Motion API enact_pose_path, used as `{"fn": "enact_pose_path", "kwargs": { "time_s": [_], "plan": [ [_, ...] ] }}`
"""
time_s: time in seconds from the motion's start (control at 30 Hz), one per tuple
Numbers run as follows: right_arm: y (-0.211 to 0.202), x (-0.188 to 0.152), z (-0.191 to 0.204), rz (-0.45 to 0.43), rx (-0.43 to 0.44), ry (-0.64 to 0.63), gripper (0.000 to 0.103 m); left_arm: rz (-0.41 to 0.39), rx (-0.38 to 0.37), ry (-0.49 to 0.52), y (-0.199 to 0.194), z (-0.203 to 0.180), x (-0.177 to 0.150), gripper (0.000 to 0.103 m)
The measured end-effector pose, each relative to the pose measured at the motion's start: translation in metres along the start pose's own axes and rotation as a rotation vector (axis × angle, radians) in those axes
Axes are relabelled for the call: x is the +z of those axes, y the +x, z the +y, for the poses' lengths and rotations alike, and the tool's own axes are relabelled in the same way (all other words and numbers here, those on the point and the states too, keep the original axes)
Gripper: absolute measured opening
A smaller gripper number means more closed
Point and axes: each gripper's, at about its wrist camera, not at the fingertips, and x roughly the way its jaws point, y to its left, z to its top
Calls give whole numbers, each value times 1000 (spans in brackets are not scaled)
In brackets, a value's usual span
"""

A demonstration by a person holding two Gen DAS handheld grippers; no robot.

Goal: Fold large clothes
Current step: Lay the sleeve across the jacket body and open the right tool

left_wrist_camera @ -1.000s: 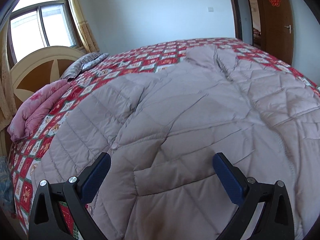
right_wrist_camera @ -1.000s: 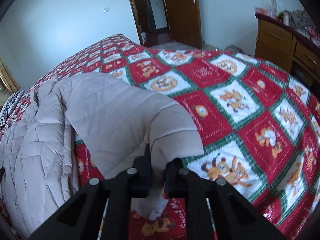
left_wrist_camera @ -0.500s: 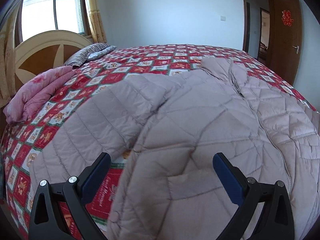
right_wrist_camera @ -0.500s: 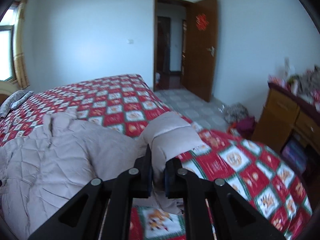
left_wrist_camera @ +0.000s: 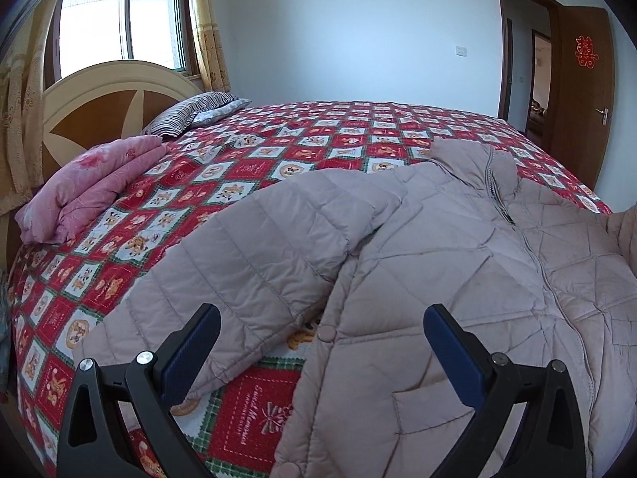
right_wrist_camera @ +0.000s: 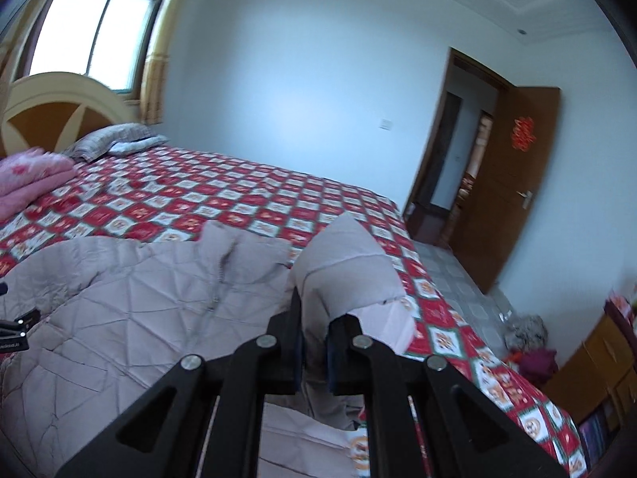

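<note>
While pink bedding [left_wrist_camera: 91, 187] is lying beside the jacket [left_wrist_camera: 438, 279] | right gripper [right_wrist_camera: 314, 342] jaws clamping the sleeve [right_wrist_camera: 350, 267], now lifted higher | left gripper [left_wrist_camera: 318, 342] jaws gaping empty.

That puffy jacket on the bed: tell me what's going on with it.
A person with a two-finger gripper in each hand is folding a pale quilted jacket spread front-up on a bed with a red patterned cover. The right gripper is shut on one sleeve, holding it raised above the cover at the jacket's side. The left gripper is open over the jacket's lower part, gripping nothing. The other sleeve lies flat on the cover, not yet folded in.
</note>
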Motion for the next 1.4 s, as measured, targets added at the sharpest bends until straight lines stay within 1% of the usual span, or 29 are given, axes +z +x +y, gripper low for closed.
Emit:
{"fn": "enact_pose_path", "kwargs": {
  "time_s": [0.07,0.27,0.4,0.53,0.8,0.83,0.87,0.9,0.93,0.97,1.0,1.03,1.1,1.17,1.23,1.3,1.37,1.4],
  "plan": [
    [14,1,24,7,34,-26,10,-3,3,0,1,3,2,102],
    [52,1,82,52,145,-48,10,-11,30,2,5,16,4,102],
    [82,-8,124,105,217,-65,10,1,48,1,12,21,3,102],
    [103,-22,155,153,254,-87,10,18,60,8,19,23,-1,102],
    [132,-41,182,229,310,-69,10,36,88,29,27,20,-4,102],
    [134,-43,183,241,329,-66,12,39,90,31,28,19,-3,102],
    [137,-44,186,259,355,-65,17,42,95,35,28,17,-2,102],
    [139,-44,186,268,372,-59,20,43,96,39,27,15,0,102],
    [137,-44,185,267,397,-47,35,42,97,44,25,13,2,102],
    [133,-42,182,258,432,-35,66,37,99,52,23,11,4,102],
    [126,-41,178,237,472,-18,76,27,105,60,19,8,8,102],
    [116,-39,172,207,500,-3,79,19,110,64,16,6,13,102],
    [98,-35,160,173,511,-7,79,8,97,68,9,-1,23,102],
    [82,-32,138,134,510,15,79,-16,80,71,1,-12,34,102],
    [73,-31,109,114,475,62,79,-44,60,89,-5,-30,46,102],
    [74,-31,72,105,398,125,70,-69,35,110,-9,-57,57,102],
    [86,-32,34,122,279,178,49,-87,9,133,-7,-85,67,102],
    [95,-34,15,136,227,212,44,-98,8,151,-3,-101,70,102]
  ]
}}
